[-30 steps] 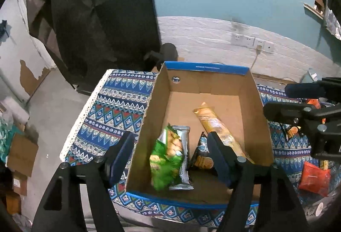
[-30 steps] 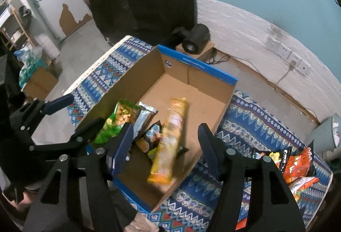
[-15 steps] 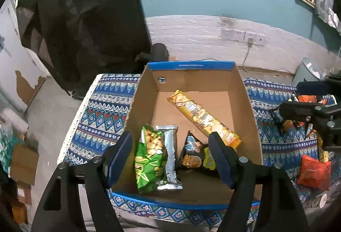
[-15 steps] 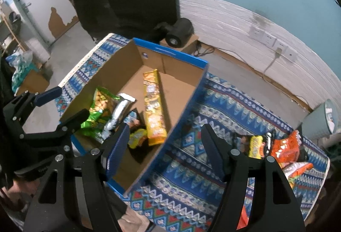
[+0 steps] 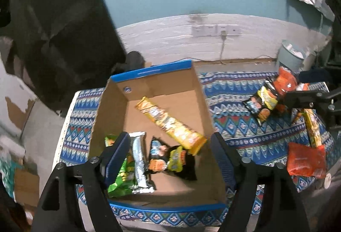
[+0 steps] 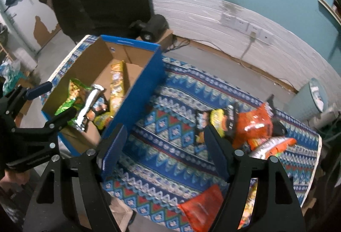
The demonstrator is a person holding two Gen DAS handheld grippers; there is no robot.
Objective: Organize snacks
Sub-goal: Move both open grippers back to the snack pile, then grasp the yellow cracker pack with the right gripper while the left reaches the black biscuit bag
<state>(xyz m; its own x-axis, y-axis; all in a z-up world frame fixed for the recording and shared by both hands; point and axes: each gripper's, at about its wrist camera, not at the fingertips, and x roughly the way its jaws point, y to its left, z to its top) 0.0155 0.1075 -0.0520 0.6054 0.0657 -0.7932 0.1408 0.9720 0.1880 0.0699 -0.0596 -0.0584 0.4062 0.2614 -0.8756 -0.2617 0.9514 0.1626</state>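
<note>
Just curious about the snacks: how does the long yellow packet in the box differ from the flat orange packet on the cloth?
The long yellow packet is slim and stick-shaped and lies diagonally inside the cardboard box. The flat orange packet is broad, squarish and rests outside on the patterned cloth. Neither is held by the tongs; both lie flat.

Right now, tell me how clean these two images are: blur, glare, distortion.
Left wrist view: fisheye bends the wall line and box edges; the long yellow packet is slightly smeared; corners are vignetted black. Right wrist view: stronger motion blur at the right edge around the bin; the silver wrapper throws glare; dim room, soft detail throughout.
</note>
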